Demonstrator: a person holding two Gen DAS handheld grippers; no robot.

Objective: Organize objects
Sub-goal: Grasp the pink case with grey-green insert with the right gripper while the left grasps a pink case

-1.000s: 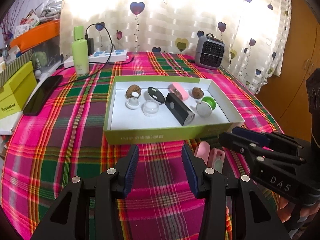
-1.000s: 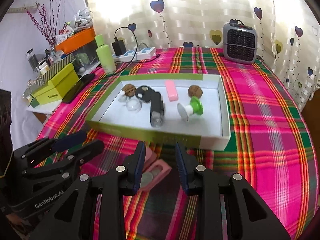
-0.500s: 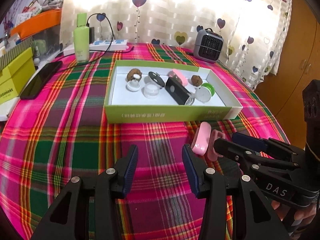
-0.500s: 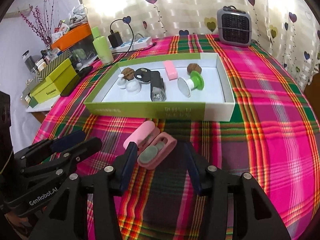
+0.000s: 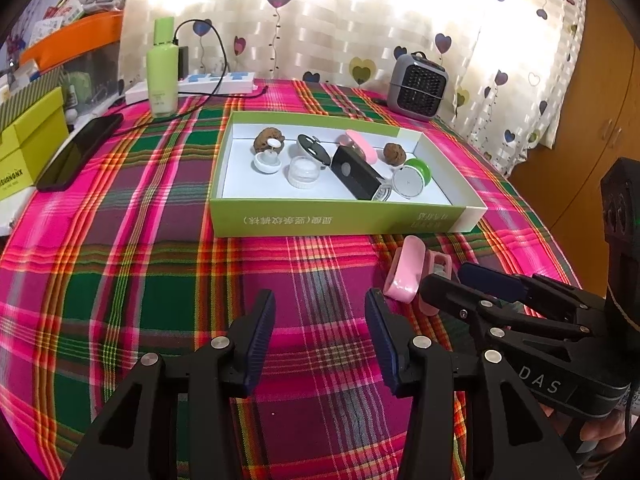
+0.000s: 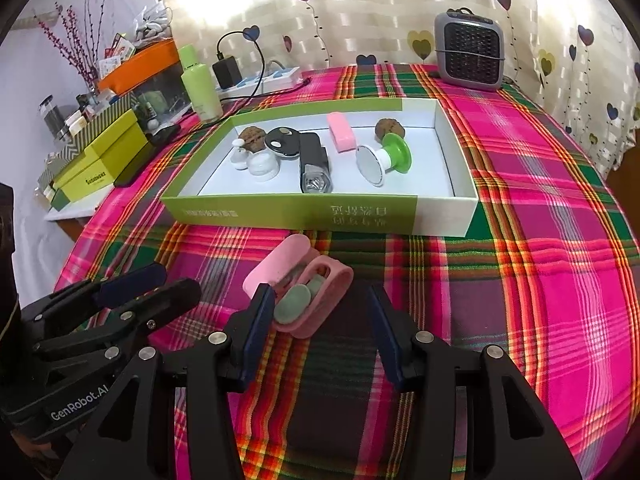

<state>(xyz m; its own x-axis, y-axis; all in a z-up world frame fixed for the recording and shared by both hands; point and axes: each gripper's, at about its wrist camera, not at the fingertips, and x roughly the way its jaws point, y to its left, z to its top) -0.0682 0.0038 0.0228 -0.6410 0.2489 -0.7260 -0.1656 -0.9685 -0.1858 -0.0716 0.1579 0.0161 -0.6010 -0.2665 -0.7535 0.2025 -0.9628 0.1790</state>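
Green box (image 5: 336,220) sits on plaid tablecloth (image 5: 140,280), curtain (image 5: 320,20) behind.

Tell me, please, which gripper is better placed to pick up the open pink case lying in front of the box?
Probably the right gripper: the pink case lies just ahead between its open fingers. The left gripper faces bare cloth.

Bare cloth (image 6: 520,280) lies right of the pink case (image 6: 298,284).

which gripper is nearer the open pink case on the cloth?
Right. The right gripper sits at the pink case, one of its fingers beside it. The left gripper is off to the side, apart from it.
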